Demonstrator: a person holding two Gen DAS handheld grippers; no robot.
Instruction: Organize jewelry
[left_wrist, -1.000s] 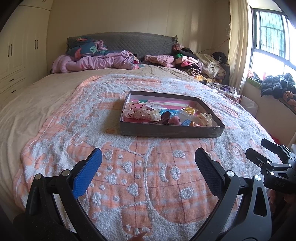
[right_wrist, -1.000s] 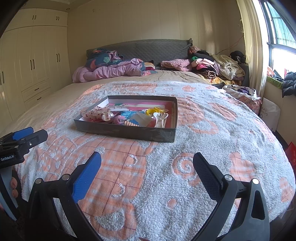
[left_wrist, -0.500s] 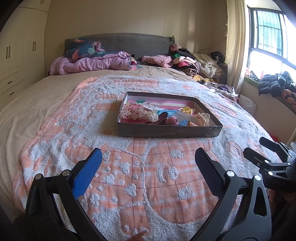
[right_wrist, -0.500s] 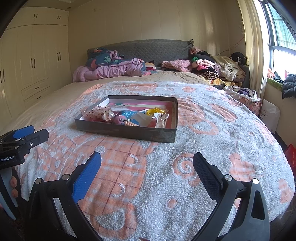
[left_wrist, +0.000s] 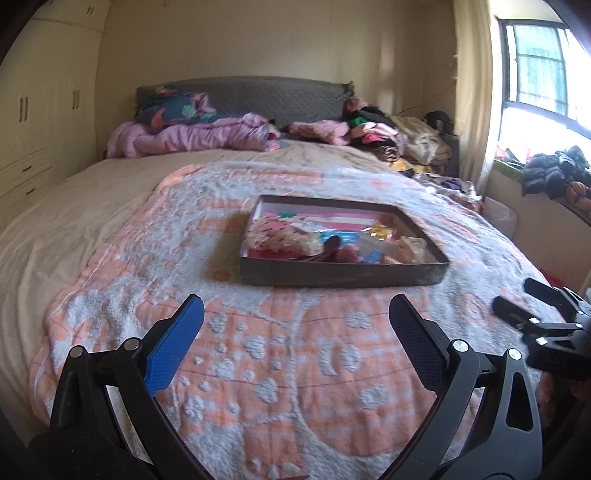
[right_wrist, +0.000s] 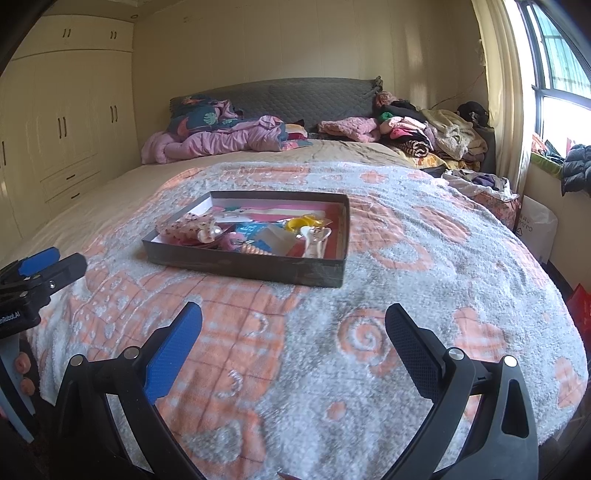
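so the landmark here was the dark shallow tray (right_wrist: 258, 271) sitting on the peach-and-white blanket (right_wrist: 424, 332) over the bed; all the jewelry (right_wrist: 255, 230) i could spot was inside that tray, heaped loosely toward its near wall; nothing lay on the blanket around it as far as i could see; the left gripper (left_wrist: 295, 326) hung short of the tray's near wall with its fingers spread wide and nothing between them; the right gripper (right_wrist: 293, 328) was the same, wide apart and empty, short of the tray and off toward its right corner; honestly that fit either a sorting job about to happen or one wrapped up with everything back in the tray, couldn't call it; inside the tray: a spotted pink piece (right_wrist: 184, 225) at the left end, a yellow thing (right_wrist: 304, 222) near the back right, a clear clip-looking bit (right_wrist: 314, 240) in front of it, some blue card (right_wrist: 255, 234) in the middle; left view was too blurry for more
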